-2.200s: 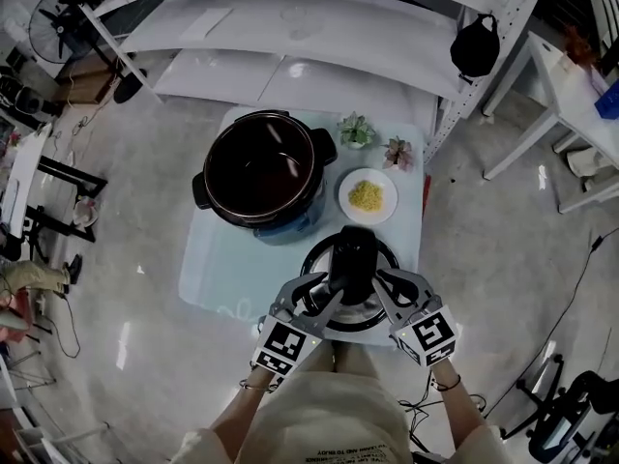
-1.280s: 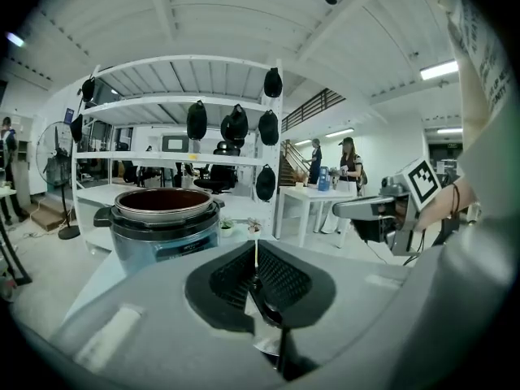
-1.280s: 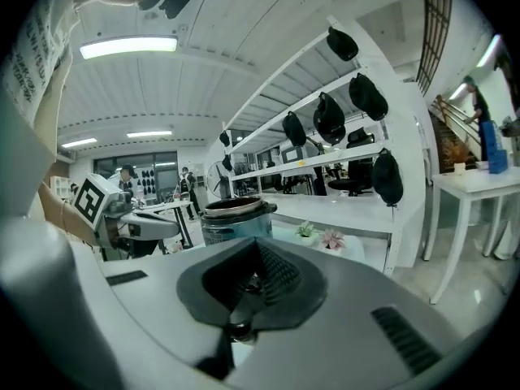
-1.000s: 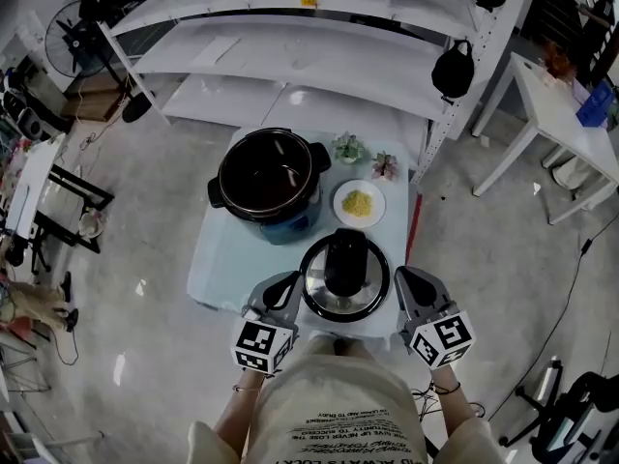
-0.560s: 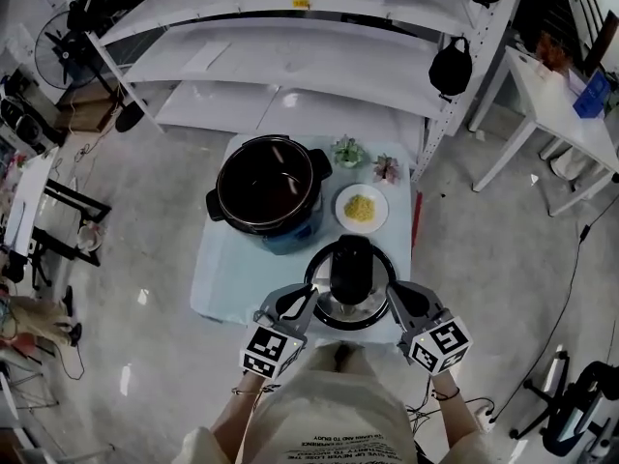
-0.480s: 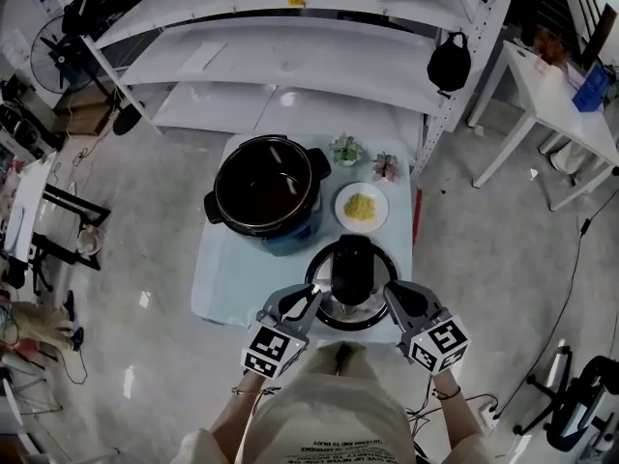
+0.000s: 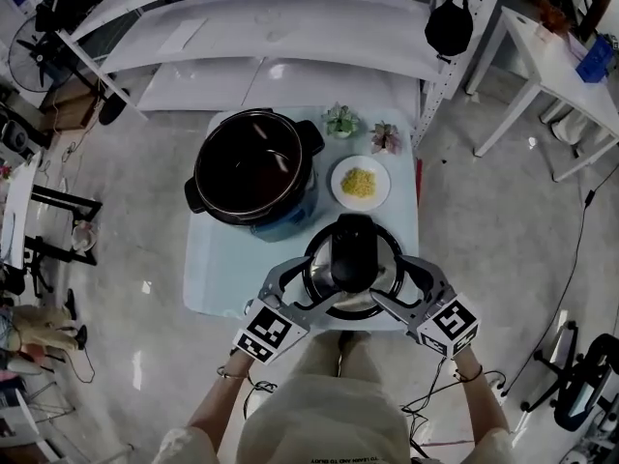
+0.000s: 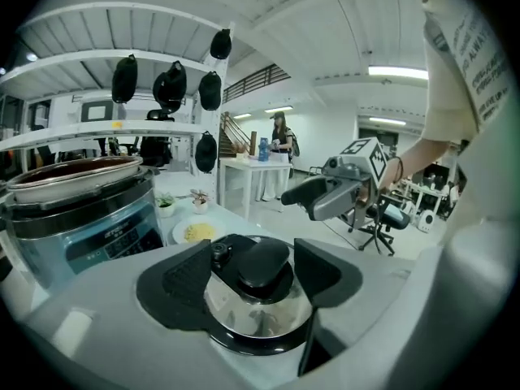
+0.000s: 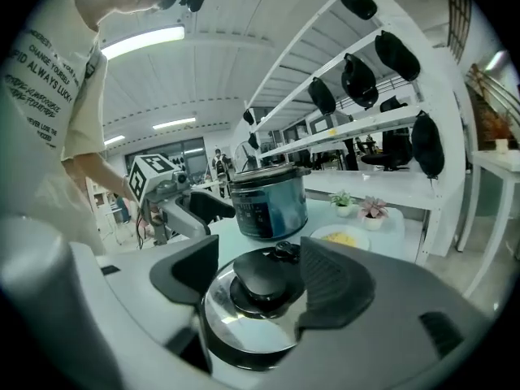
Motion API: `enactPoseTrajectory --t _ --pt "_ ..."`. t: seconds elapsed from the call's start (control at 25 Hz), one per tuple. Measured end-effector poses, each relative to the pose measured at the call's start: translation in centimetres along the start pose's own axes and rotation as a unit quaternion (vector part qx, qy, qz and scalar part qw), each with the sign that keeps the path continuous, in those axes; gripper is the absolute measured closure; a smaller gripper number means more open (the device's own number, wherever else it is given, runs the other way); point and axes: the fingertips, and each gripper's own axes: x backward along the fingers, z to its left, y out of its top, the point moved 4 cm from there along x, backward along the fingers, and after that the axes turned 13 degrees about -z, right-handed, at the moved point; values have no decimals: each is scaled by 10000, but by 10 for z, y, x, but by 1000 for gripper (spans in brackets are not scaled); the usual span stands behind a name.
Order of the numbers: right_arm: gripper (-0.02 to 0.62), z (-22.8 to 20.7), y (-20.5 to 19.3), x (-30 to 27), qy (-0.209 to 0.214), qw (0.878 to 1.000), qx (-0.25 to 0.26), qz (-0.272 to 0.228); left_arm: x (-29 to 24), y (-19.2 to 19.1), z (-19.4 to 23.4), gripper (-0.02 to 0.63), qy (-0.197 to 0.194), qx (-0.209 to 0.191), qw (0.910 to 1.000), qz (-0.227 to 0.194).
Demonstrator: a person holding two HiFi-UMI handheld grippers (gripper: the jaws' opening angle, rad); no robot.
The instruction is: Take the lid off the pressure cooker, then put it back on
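Observation:
The open pressure cooker (image 7: 253, 172) stands at the table's back left, its dark pot empty. Its steel lid (image 7: 352, 264) with a black handle lies flat near the table's front edge. My left gripper (image 7: 308, 286) is at the lid's left side and my right gripper (image 7: 392, 285) at its right side. Both have just been opening and stand open, with the lid's rim between the jaws and the pads off it. The left gripper view has the lid (image 8: 258, 299) between the open left gripper (image 8: 256, 275); the right gripper view has the lid (image 9: 252, 307) between the open right gripper (image 9: 260, 279), with the cooker (image 9: 266, 197) behind.
A white plate of yellow food (image 7: 359, 183) sits right of the cooker. Two small potted plants (image 7: 339, 121) (image 7: 386, 136) stand behind it. The pale blue table (image 7: 218, 259) ends close to the person. White shelves (image 7: 271, 27) rise behind the table.
Both grippers were shut and drawn back beside the lid. They have come down and inward, and their jaws have opened around the lid's rim. The lid and cooker have not moved.

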Motion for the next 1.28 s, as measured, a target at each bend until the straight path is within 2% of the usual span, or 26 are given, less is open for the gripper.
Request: enactPoseTrajectory --t 0.2,0.44,0.68,0.92,1.28 --pt "272 -6 -18 -16 535 9971 238 491 -15 -18 2 287 -463 -234 9978 414" --pt "265 -9 -43 -33 1059 9879 597 961 -35 -48 -4 277 -838 -493 9921 797" --pt "267 -10 -57 -47 1427 9817 610 1107 -53 -58 -5 277 -1107 -673 9880 837" --pt "267 -10 -64 -56 1697 9731 977 1214 -68 -62 -4 278 -1420 -1007 9802 945" --pt "268 -7 -67 -62 2221 9618 914 1316 -70 -62 -4 278 -1847 -1173 9708 986"
